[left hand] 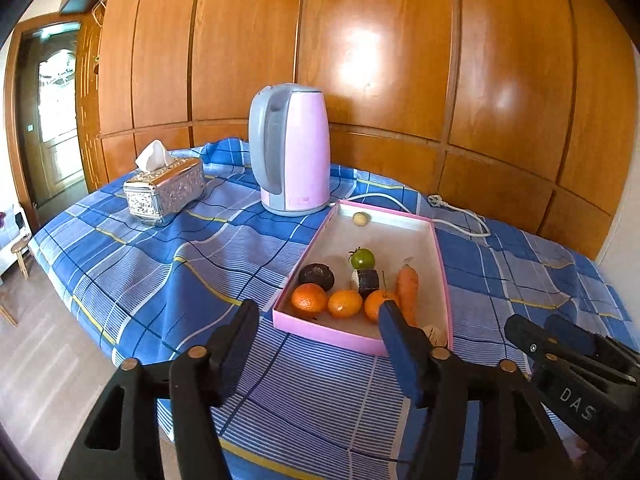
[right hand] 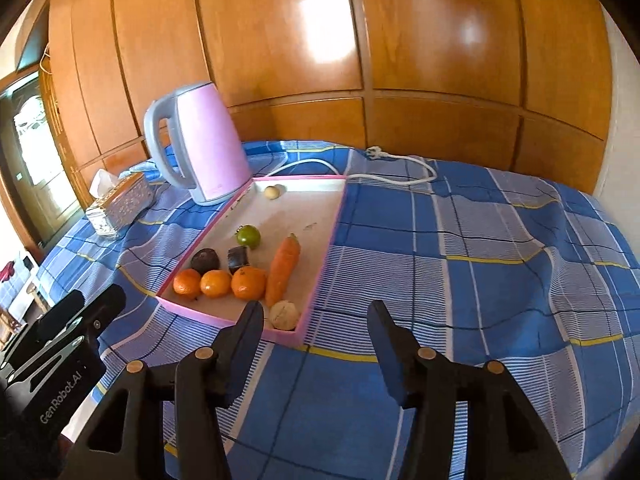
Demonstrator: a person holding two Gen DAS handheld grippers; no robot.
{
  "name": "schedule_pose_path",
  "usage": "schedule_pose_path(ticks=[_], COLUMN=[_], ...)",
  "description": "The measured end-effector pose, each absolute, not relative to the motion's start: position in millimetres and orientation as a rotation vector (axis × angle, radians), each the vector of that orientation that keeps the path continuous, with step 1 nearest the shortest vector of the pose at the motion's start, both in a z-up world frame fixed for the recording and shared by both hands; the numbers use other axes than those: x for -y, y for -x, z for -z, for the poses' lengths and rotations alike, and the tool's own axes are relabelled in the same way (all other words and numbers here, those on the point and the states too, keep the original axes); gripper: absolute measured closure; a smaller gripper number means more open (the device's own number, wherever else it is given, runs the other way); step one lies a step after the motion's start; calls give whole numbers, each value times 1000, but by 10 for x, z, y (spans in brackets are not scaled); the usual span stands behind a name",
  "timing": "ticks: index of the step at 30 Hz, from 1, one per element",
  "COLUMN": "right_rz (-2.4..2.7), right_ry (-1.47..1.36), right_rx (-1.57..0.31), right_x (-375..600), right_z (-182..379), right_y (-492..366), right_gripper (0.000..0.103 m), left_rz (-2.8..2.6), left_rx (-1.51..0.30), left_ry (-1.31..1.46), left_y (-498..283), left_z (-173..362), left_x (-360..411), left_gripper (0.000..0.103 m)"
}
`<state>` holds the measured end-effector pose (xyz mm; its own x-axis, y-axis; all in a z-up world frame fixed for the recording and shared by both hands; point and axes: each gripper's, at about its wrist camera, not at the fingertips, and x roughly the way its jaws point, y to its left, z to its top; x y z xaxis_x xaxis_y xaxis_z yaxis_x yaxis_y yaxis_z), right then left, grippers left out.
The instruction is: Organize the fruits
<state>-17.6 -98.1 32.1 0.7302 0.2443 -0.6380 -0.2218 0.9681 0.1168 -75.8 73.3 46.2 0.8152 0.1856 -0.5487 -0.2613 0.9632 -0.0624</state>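
Observation:
A pink tray [left hand: 320, 330] with a white floor lies on the blue plaid cloth. Along its near end sit three oranges [left hand: 345, 303], a carrot [left hand: 408, 288], a dark round fruit [left hand: 316, 276], a dark cut piece [left hand: 366, 280] and a green tomato [left hand: 363, 258]. A small yellowish ball [left hand: 361, 219] rests at the far end. A pale round item [right hand: 284, 314] fills the near right corner. My left gripper [left hand: 318, 306] hovers open just short of the tray's near wall, holding nothing. My right gripper [right hand: 315, 307] is open and empty beside the tray's near right corner.
A pink and grey kettle [left hand: 290, 148] stands behind the tray, its white cord and plug [left hand: 460, 216] trailing right. A silver tissue box [left hand: 164, 192] sits at the back left. Wooden panelling backs the table. The table edge [left hand: 96, 320] drops to the floor on the left.

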Motion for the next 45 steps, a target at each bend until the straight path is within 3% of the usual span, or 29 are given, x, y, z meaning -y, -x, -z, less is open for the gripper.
schedule_pose_path(ticks=[27, 45], right_rz=[-271, -273], right_ry=[65, 67], right_rx=[-704, -693], right_x=[821, 818], right_z=[-199, -257], right_y=[184, 218], right_gripper=[48, 48], left_rz=[-262, -267], left_rx=[-601, -581], left_ry=[140, 136], left_y=[700, 734], left_z=[-321, -384], left_x=[-796, -784], left_gripper=[16, 14])
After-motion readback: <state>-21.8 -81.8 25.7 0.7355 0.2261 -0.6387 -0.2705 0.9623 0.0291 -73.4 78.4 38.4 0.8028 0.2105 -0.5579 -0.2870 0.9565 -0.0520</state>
